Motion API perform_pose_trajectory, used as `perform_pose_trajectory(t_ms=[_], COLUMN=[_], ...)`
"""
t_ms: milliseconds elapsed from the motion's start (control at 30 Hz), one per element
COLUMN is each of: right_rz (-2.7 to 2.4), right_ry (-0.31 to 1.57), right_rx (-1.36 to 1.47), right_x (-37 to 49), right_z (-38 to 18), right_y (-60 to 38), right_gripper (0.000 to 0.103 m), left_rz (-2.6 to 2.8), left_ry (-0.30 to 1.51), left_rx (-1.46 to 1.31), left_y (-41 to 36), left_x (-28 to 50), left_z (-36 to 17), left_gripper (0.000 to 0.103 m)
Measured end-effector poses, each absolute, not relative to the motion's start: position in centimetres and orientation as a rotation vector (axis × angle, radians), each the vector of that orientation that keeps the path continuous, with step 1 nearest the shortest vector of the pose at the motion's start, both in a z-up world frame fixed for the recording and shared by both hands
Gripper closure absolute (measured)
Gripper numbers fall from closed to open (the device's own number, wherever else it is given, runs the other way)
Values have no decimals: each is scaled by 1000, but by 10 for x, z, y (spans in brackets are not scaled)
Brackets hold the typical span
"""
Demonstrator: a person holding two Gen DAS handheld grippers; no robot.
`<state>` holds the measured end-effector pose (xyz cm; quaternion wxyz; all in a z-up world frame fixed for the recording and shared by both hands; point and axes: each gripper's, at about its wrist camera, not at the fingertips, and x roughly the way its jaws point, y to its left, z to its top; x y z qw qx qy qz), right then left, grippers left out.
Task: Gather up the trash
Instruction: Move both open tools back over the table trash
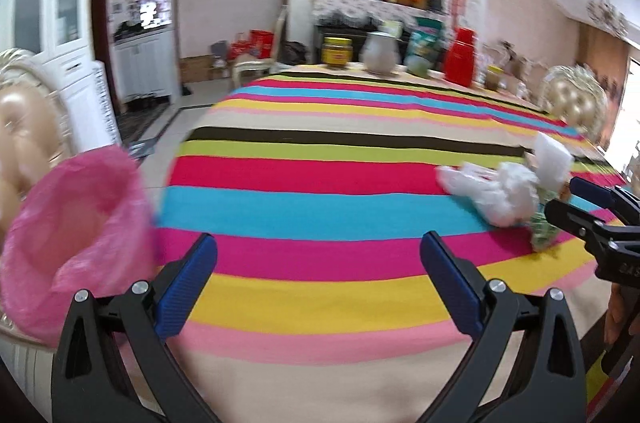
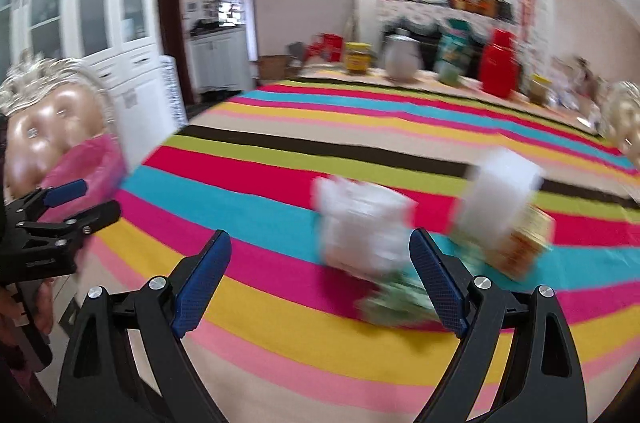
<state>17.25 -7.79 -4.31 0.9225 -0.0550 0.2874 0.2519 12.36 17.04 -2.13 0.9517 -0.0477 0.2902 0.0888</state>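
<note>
Two wrist views over a long surface [image 1: 320, 351] draped in a cloth of bright horizontal stripes (pink, yellow, magenta, blue, red, lime, black, beige).

Left wrist view: the left tool [image 1: 318, 259] hangs above the near stripes with its two blue-padded black fingers spread wide and nothing between them: released. At 9 o'clock, off the surface's left edge, stands a bin lined with a translucent pink plastic bag [image 1: 76, 223], its mouth open and blurred; a cream tufted chair back lies beyond it. At 3 o'clock the trash lies on the blue and magenta stripes: a crumpled white plastic bag [image 1: 496, 191], a white sheet of paper [image 1: 554, 159] just behind it, and a green-printed wrapper [image 1: 542, 231] at its near side. The right tool [image 1: 576, 203] enters from the right edge just beside this heap; contact cannot be told.

Right wrist view: the right tool [image 2: 320, 255] is likewise released, jaws wide apart and empty. The trash sits ahead at 1 o'clock, smeared by motion blur: the white bag [image 2: 360, 223], the white paper [image 2: 500, 191] with an orange-printed packet below it, and the green wrapper [image 2: 396, 299] close to the right finger. The left tool [image 2: 76, 203] shows at 9 o'clock in front of the pink bag [image 2: 92, 163].

At 12 o'clock on the far end stand a yellow-lidded jar [image 1: 337, 52], a grey jug [image 1: 380, 55] and a red container [image 1: 460, 57].
</note>
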Motion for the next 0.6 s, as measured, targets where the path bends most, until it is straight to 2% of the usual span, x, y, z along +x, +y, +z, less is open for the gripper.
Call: perform_pose_trajectory(t_ms=[267, 467, 567, 600], right_rz=[387, 385, 390, 402], right_ry=[690, 786, 830, 839], right_rx=[-95, -93, -101, -89], right_x=[205, 230, 237, 238], right_z=[-65, -84, -91, -91], right_y=[-126, -132, -129, -131], right_gripper=[18, 19, 28, 35], left_rz=[79, 56, 53, 51], left_ry=[637, 667, 683, 691], left_rx=[-56, -24, -29, -31], left_y=[108, 90, 87, 86], left_x=[163, 175, 180, 183], left_z=[-31, -37, -39, -39], left_gripper=[5, 5, 5, 5])
